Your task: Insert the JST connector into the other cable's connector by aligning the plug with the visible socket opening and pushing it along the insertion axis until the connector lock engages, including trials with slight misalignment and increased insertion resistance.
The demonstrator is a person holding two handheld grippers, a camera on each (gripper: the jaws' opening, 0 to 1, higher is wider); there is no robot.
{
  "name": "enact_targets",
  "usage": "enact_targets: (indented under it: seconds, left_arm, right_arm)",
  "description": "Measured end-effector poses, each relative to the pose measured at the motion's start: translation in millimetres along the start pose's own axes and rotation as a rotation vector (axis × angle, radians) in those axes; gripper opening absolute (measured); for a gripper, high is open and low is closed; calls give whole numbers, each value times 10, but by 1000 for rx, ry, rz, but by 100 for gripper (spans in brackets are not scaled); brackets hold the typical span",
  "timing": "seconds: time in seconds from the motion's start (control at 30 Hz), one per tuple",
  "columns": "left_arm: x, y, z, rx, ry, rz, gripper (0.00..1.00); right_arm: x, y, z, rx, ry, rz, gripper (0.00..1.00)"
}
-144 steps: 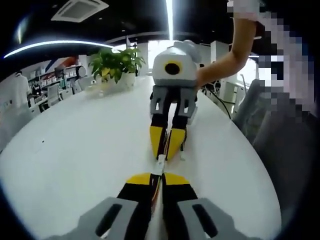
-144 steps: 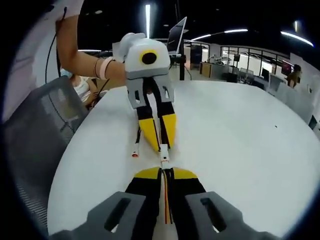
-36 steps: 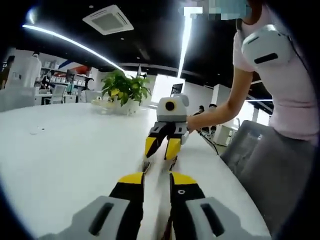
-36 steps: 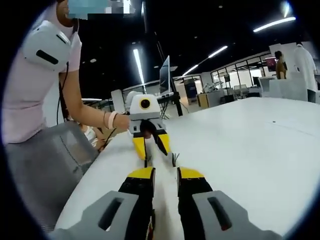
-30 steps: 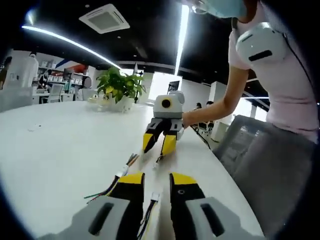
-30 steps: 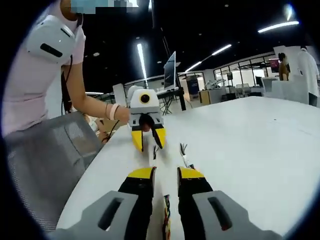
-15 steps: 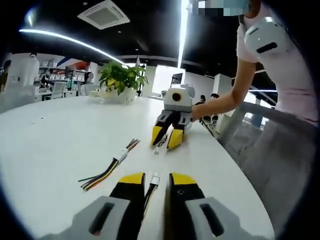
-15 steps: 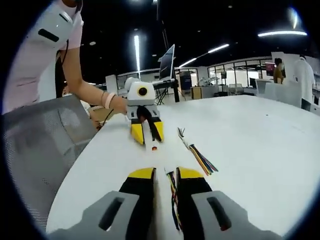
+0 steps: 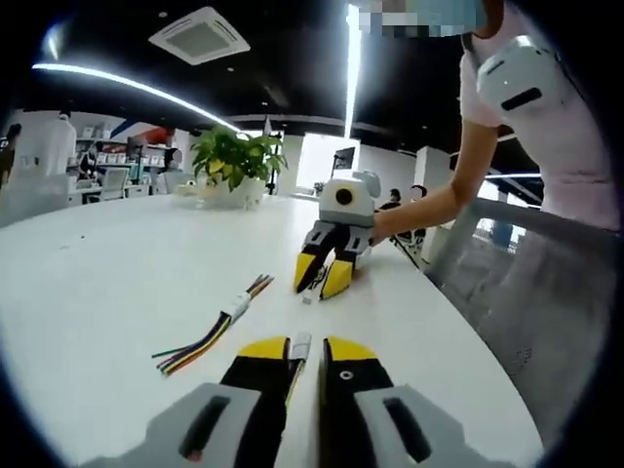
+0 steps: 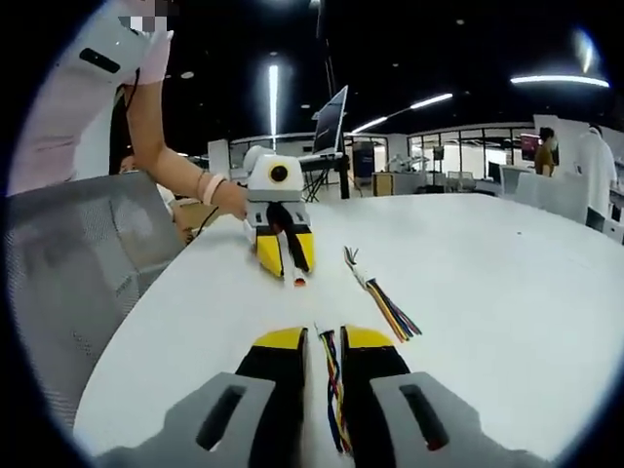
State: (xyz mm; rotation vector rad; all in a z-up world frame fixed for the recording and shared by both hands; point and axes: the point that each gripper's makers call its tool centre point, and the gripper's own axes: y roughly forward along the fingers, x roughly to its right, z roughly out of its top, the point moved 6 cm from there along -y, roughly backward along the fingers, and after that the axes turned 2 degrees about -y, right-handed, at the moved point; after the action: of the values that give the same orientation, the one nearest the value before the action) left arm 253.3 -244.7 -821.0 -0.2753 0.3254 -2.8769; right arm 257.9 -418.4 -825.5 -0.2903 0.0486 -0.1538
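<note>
A: Left gripper: jaws nearly together, clamped on a cable with the white JST plug poking out just past the tips. Right gripper: jaws also close, pinching a multicolour cable that runs between them; I can't make out its connector end from that view.

B: Where's everything relative to each other?

A: The 2 grippers face each other, well apart, low over the white table. In the left gripper view the right one has a small white connector at its tips. 1 spare harness lies loose on the table off to the side, already mated at a white housing by the look of it.

B: Handling?

A: Judgement only: light, floppy wires, small rigid plastic housings. Wires will buckle if pushed, so hold on or right behind the housing, not further back. Plastic is probably slick, and the latch tab fragile under side load. Keep the push straight along the axis; if resistance rises, realign rather than force.

B: Progress?

A: Not mated yet. Approach and alignment remain.
</note>
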Motion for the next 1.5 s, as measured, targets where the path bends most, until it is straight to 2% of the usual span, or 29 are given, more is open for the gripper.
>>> enact_targets:
  seconds: [0.23, 0.37, 0.43, 0.47, 0.5, 0.53, 0.77, 0.9, 1.1, 1.5]
  left_arm:
    - [24, -2, -6, -1, 24, 11, 6]
    - [-1, -32, 25, 35, 21, 25, 6]
    - [7, -25, 9, 20, 33, 25, 6]
    - [24, -13, -31, -15, 58, 20, 6]
    - [34, 3, -11, -5, 68, 20, 6]
    - [46, 3, -37, -19, 67, 12, 6]
    - [46, -5, -27, -13, 89, 26, 4]
    - [51, -2, -25, -12, 99, 36, 2]
    - [78, -2, -21, -11, 104, 40, 1]
    - [121, 9, 2, -9, 96, 50, 0]
  right_arm:
    - [-11, -2, 6, 1, -8, -3, 10]
    - [-15, -4, 9, 2, -9, -10, 10]
    - [-20, -7, 8, 2, -12, -10, 9]
    - [-22, -7, 9, 1, -15, -10, 10]
    - [-26, -9, 9, 1, -16, -10, 10]
    - [-28, -8, 10, 1, -17, -9, 10]
    - [-21, -17, -4, 2, -35, -15, 10]
    - [-6, -19, -18, 2, -38, -16, 5]
    - [-3, -18, -18, 1, -38, -19, 4]
    - [23, -21, -17, 8, 16, -3, 3]
